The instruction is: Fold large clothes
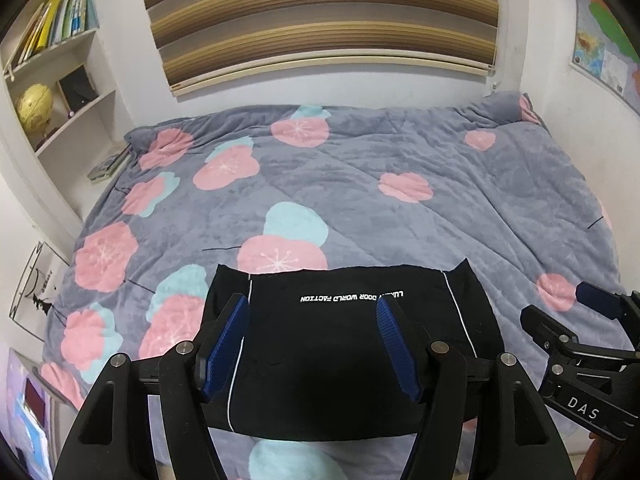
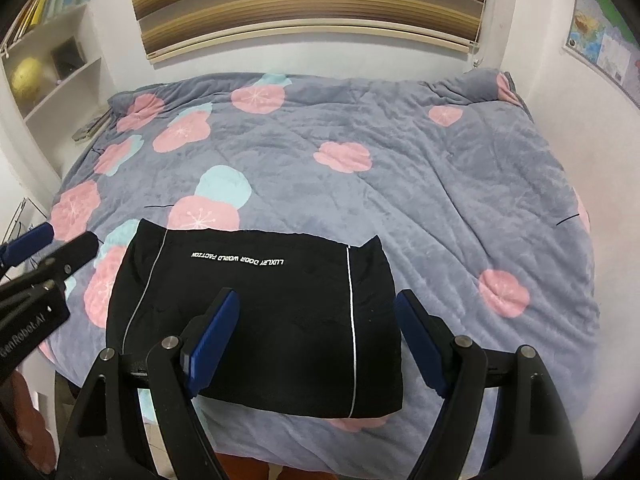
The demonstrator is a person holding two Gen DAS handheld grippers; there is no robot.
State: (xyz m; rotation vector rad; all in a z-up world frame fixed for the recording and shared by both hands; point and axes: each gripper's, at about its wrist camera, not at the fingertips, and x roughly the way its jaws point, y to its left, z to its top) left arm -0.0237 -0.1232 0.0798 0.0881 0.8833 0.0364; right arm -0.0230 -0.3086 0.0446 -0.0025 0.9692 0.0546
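- Black garment: folded into a squarish packet, two thin white piping lines, white printed lettering; lies flat on the bed's near edge, 6 o'clock in both views.
- Left gripper: blue ribbed pads spread apart, empty, above the garment.
- Right gripper: pads apart, empty.
- Quilt: grey plush, pink and teal blossoms.

folded garment on quilt, near edge
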